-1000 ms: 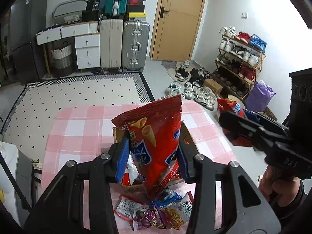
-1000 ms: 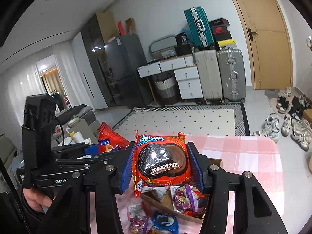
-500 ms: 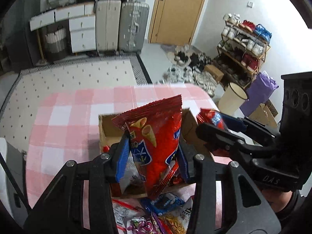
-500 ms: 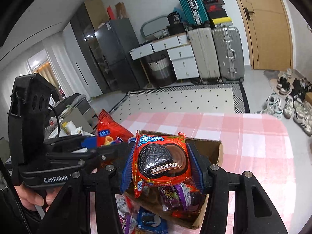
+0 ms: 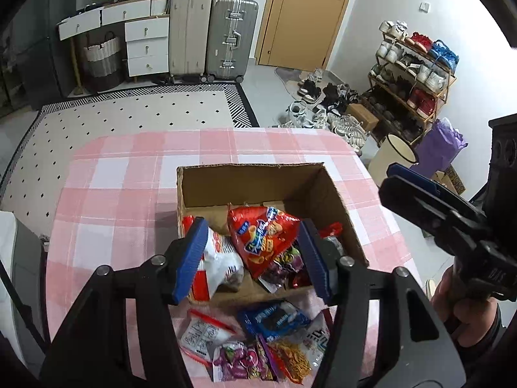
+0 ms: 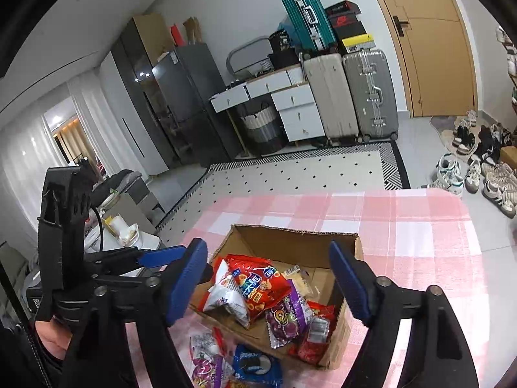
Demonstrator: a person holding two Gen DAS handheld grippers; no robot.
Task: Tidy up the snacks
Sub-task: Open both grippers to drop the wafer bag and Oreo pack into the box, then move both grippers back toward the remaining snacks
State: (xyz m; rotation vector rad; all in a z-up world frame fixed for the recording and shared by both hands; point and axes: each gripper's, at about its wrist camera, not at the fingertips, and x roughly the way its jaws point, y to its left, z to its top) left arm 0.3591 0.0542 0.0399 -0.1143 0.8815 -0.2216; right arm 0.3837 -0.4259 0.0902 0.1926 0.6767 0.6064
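Cardboard box (image 5: 258, 190) sits mid-frame in the left wrist view on the pink checked tablecloth (image 5: 129, 174), top open, already part filled. Red chip bag (image 5: 261, 239) lies loose on top of the pile inside, tilted, touching neither blue pad. White-and-red packet (image 5: 216, 262) is under it at the box's lower left, purple candy packs (image 6: 287, 313) toward the lower right of the box in the right wrist view. No red cookie pack is visible in the box from either view; can't tell where it landed.

Left gripper (image 5: 252, 258) hangs over the near box edge, jaws have just been opening, now apart with the chip bag lying between them but not pressed, so a release into the box, not a grip. Right gripper (image 6: 268, 281) likewise over the box, jaws have just been opening and stand wide, nothing clamped. Both point down at the box, probably because dropping from just above keeps packs inside the walls.

Still outside, bottom of frame near the box's front wall: blue cookie pack (image 5: 274, 318), clear zip bag (image 5: 203, 334), purple pack (image 5: 239, 360), orange noodle-like snack (image 5: 292, 359). These look like the next picks. Task roughly midway, judging by the split.

Person's hand (image 5: 465, 304) grips the right tool's handle at right edge.
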